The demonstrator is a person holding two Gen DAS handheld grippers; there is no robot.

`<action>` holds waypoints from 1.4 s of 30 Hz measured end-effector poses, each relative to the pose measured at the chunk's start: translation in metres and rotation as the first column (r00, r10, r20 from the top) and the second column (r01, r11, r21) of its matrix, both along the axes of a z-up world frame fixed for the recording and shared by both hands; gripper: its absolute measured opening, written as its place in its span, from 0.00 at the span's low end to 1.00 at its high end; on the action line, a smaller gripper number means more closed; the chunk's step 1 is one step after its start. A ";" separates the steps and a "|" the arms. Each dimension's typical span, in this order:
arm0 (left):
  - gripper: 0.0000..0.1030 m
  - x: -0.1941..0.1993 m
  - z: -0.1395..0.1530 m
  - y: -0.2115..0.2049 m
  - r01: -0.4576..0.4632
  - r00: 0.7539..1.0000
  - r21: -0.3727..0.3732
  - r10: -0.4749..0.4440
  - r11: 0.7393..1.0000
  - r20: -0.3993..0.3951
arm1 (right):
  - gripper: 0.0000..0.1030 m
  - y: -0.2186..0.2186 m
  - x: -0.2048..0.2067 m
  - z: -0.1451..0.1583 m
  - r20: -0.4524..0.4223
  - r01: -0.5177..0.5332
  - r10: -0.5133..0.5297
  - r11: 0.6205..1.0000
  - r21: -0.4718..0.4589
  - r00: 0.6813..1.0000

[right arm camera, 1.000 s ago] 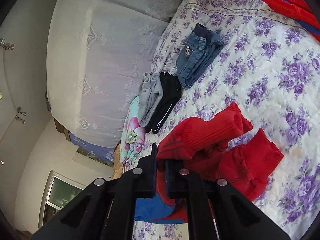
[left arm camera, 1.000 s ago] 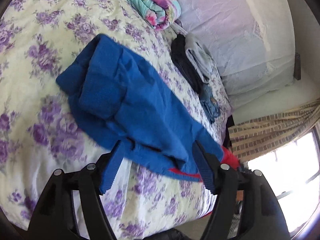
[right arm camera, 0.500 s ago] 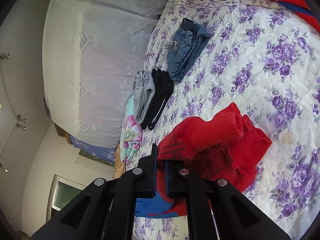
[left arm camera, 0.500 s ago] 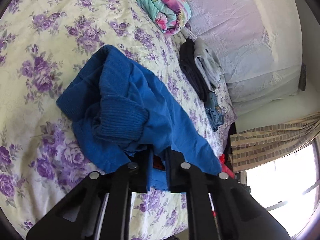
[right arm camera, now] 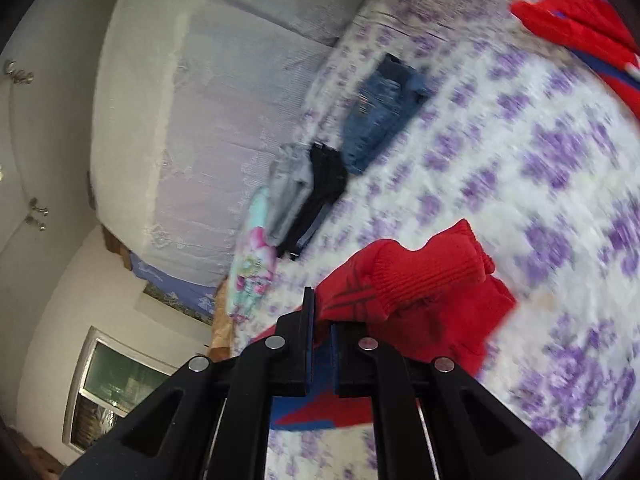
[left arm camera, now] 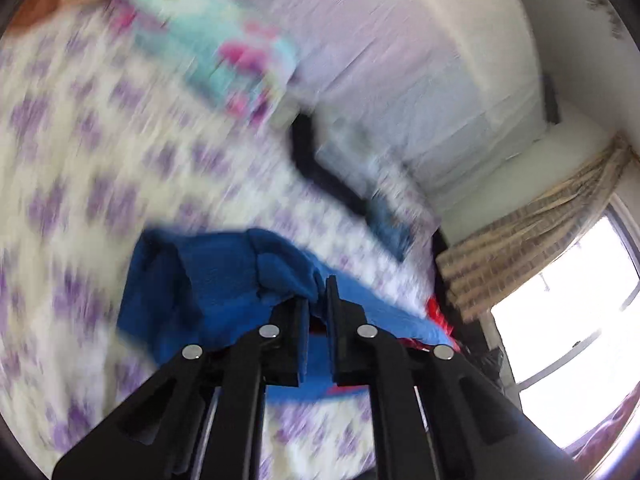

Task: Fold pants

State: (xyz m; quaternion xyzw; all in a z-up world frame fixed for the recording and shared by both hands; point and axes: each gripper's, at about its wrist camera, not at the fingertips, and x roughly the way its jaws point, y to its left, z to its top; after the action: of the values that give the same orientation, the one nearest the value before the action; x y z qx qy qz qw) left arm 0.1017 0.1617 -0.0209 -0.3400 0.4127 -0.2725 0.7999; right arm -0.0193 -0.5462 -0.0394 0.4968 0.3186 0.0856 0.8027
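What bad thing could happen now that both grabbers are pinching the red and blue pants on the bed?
1. The left gripper pinches only a bunched edge of the blue leg, so the cloth might slip out.
2. The right gripper holds the red leg, which is crumpled, so the fold could come out lumpy.
3. The folded jeans lie nearby and could get bumped.

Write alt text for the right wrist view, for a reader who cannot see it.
The right tool is shut on the red part of the pants, above a bed cover with purple flowers. Further back lie folded jeans and, touching each other, grey clothes and black clothes.
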 end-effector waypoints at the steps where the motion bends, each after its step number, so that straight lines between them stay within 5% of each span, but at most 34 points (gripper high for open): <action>1: 0.06 -0.003 -0.020 -0.002 0.016 0.999 0.020 -0.015 1.000 -0.051 | 0.06 -0.003 -0.004 -0.022 -0.050 0.009 -0.008 1.000 0.025 0.999; 4: 0.07 -0.014 -0.071 0.001 0.023 0.985 0.004 -0.022 1.000 -0.172 | 0.06 -0.008 -0.012 -0.055 -0.109 0.036 -0.025 0.995 0.092 0.994; 6: 0.07 -0.018 -0.073 0.007 0.006 0.986 -0.035 -0.012 0.999 -0.167 | 0.06 -0.007 -0.013 -0.053 -0.088 0.032 -0.024 0.995 0.089 0.996; 9: 0.10 -0.021 -0.055 0.008 0.000 0.992 0.012 0.001 1.000 -0.123 | 0.07 -0.002 -0.011 -0.042 -0.066 0.006 -0.003 0.999 0.050 0.998; 11: 0.14 -0.029 -0.035 0.003 -0.007 0.997 0.110 0.015 0.994 -0.069 | 0.07 -0.001 -0.011 -0.037 -0.063 0.001 0.001 1.000 0.028 0.998; 13: 0.28 -0.038 -0.019 -0.001 -0.006 1.000 0.170 0.009 0.985 -0.017 | 0.07 -0.002 -0.009 -0.033 -0.059 0.001 0.000 1.000 0.022 0.998; 15: 0.37 -0.042 -0.009 -0.002 -0.027 1.000 0.178 0.025 0.984 0.016 | 0.07 -0.001 -0.002 -0.021 -0.043 -0.005 0.005 1.000 0.011 0.999; 22: 0.41 -0.035 0.010 -0.033 0.004 0.995 0.124 -0.016 0.992 0.096 | 0.07 0.018 0.019 0.055 0.181 -0.081 0.101 0.990 -0.114 0.978; 25: 0.48 -0.030 0.003 -0.048 0.031 0.996 0.120 -0.040 0.992 0.079 | 0.10 0.004 0.016 0.016 0.012 -0.053 0.055 0.988 -0.148 0.998; 28: 0.48 -0.022 -0.012 -0.060 0.061 0.997 0.126 -0.065 0.990 0.032 | 0.11 -0.017 -0.006 -0.047 -0.149 0.004 0.001 0.999 0.033 0.989; 31: 0.48 -0.016 -0.023 -0.066 0.078 0.997 0.124 -0.079 0.989 -0.003 | 0.32 -0.022 -0.030 -0.056 -0.085 0.036 -0.023 0.987 0.154 0.996; 33: 0.48 -0.012 -0.027 -0.071 0.088 0.996 0.118 -0.088 0.989 -0.007 | 0.66 -0.016 -0.025 -0.044 -0.043 0.007 -0.002 0.993 0.120 0.999; 35: 0.52 -0.011 -0.030 -0.075 0.089 0.996 0.106 -0.089 0.990 -0.006 | 0.71 -0.006 -0.010 -0.035 -0.069 0.003 -0.002 1.000 0.013 0.998; 41: 0.57 -0.005 -0.049 -0.080 0.060 0.998 0.065 -0.059 0.996 -0.020 | 0.68 0.009 0.013 -0.039 -0.094 0.101 -0.107 0.993 -0.068 0.990; 42: 0.57 -0.003 -0.052 -0.079 0.058 0.998 0.053 -0.056 0.997 -0.032 | 0.40 0.011 0.014 -0.039 -0.088 0.114 -0.119 0.992 -0.062 0.989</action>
State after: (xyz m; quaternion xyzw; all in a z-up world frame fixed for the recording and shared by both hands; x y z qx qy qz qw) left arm 0.0987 0.0824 -0.0727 -0.3106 0.4417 -0.2786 0.7942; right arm -0.0052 -0.5350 -0.0785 0.4949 0.3278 0.0068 0.8047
